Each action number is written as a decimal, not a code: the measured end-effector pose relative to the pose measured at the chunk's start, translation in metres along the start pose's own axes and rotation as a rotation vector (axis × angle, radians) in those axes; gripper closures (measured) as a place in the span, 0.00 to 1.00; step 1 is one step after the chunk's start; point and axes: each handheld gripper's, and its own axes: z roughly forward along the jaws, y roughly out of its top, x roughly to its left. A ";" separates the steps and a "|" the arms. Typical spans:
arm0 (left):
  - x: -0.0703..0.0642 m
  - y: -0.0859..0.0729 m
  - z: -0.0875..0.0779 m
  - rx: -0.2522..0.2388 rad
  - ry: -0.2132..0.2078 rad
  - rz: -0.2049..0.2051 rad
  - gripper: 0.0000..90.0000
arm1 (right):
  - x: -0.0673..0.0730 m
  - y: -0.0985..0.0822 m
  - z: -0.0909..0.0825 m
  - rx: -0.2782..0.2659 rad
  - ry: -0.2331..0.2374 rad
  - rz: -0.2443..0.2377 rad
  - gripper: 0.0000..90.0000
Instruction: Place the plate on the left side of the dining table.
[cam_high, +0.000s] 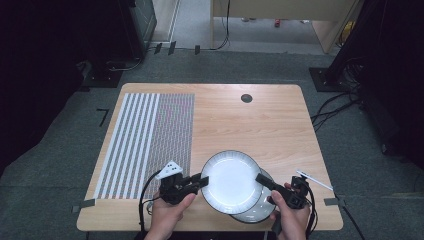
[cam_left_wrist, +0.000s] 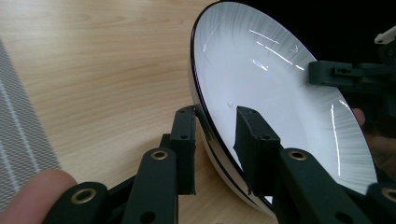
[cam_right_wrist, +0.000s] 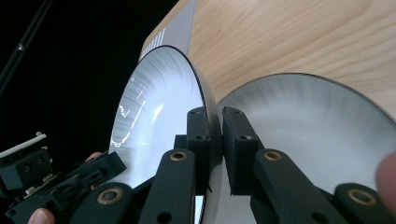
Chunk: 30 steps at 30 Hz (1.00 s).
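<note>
Both grippers, left gripper (cam_high: 204, 180) and right gripper (cam_high: 259, 178), clamp the empty upper plate's (cam_high: 231, 181) rim above an empty lower plate (cam_high: 256, 212).

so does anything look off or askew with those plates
Nothing damaged or spilled. The upper plate is tilted, held at opposite rims by the left gripper and right gripper, above a second plate lying flat on the table.
</note>
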 end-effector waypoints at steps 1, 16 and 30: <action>0.000 0.000 0.000 0.000 0.000 0.000 0.78 | 0.003 0.000 0.002 0.004 0.003 0.002 0.91; 0.031 0.020 -0.041 -0.063 0.066 -0.044 0.81 | 0.046 0.007 0.044 0.032 0.034 -0.039 0.91; 0.055 0.032 -0.071 -0.081 0.118 -0.061 0.83 | 0.079 0.010 0.079 0.067 0.044 -0.059 0.91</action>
